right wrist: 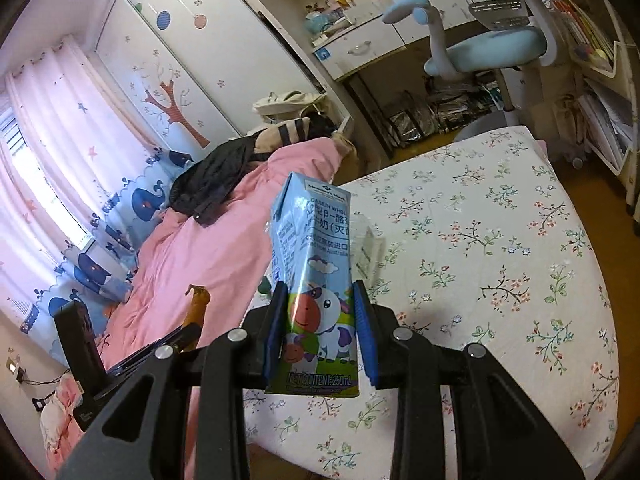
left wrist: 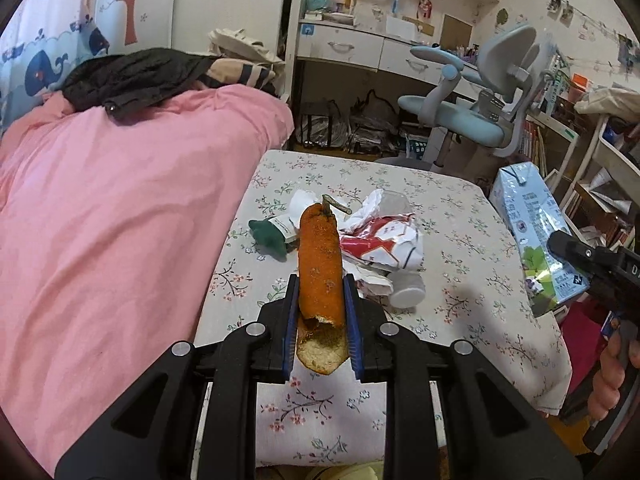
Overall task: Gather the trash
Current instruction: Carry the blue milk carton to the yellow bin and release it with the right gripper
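My left gripper (left wrist: 321, 286) is shut on a long strip of orange peel (left wrist: 320, 264) with a stem, held above the floral tablecloth (left wrist: 460, 240). My right gripper (right wrist: 320, 292) is shut on a blue milk carton (right wrist: 316, 272) with a cartoon cow, held above the table; the carton also shows at the right of the left wrist view (left wrist: 536, 236). On the table behind the peel lie a crumpled red-and-white wrapper (left wrist: 380, 248), a green-capped tube (left wrist: 272, 236) and a small white cup (left wrist: 408, 290). The left gripper with the peel (right wrist: 198, 304) shows at the left of the right wrist view.
A pink duvet (left wrist: 120, 220) on the bed lies along the table's left side, with a black jacket (left wrist: 132, 76) on it. A blue desk chair (left wrist: 472, 116) and a white desk (left wrist: 360, 46) stand beyond the table. Bookshelves (left wrist: 560, 140) are at the right.
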`<state>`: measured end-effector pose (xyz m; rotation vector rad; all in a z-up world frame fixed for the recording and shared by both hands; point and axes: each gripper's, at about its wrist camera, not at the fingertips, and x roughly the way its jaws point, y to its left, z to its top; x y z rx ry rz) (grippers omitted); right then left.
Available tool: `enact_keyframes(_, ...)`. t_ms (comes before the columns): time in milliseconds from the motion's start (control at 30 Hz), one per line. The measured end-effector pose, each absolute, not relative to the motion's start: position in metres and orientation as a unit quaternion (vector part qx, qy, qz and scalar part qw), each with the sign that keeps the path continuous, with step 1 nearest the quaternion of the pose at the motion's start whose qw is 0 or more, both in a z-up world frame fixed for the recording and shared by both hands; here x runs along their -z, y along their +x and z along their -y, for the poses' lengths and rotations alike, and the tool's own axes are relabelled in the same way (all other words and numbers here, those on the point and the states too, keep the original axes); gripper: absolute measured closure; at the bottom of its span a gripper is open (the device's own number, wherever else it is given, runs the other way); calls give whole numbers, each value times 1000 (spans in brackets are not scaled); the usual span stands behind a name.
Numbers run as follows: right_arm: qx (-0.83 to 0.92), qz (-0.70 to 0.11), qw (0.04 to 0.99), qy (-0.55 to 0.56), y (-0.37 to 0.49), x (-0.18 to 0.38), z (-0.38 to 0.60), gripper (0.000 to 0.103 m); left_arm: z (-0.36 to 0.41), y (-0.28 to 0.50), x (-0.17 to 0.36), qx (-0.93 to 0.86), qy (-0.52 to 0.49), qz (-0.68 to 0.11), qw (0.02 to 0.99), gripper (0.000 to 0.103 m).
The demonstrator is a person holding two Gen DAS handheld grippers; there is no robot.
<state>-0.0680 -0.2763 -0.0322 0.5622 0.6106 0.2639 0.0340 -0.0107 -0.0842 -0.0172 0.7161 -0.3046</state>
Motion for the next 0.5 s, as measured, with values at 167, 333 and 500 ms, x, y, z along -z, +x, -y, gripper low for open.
enact_keyframes(167,-135,-294,907,271,-70,34,275,70,15,22,80,152,3,-339,928,83)
enact_keyframes(333,-142,-287,908,270,-77,33,273,70,16,17,78,152,3,-336,930,83)
enact_keyframes(500,-148,-284,907,273,-82,34,276,70,15,12,76,151,0,-333,931,83)
